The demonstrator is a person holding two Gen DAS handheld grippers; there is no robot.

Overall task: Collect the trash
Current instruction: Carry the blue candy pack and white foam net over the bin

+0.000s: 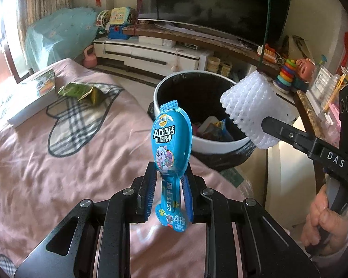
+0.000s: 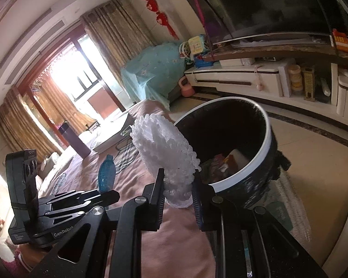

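Over on the left, flat on the pink bedspread (image 1: pixel 46 173), a book (image 1: pixel 32 97) and a crumpled green wrapper (image 1: pixel 83 92) — trash not yet picked up, well apart from both claws. Centre stage, left claw (image 1: pixel 168 192) clenched on the blue cheese-stick wrapper (image 1: pixel 171 143), pinched low on its thin tail, wide head standing up just short of the bin (image 1: pixel 220 142). Looks risky: slick film, narrow grip, likely to slip or flop onto the bedspread if released before clearing the white rim. Further right, right claw (image 2: pixel 177 195) grasping the white foam fruit net (image 2: pixel 164 148) by its bottom edge, net leaning toward the rim, seemingly not yet over the opening. Light and springy, so liable to bounce off the rim or drift to the floor. Crowded approach too: two claws converging on one bin mouth, a clash quite possible. Beyond, TV stand (image 2: pixel 243 78) and toys, well out of the way.
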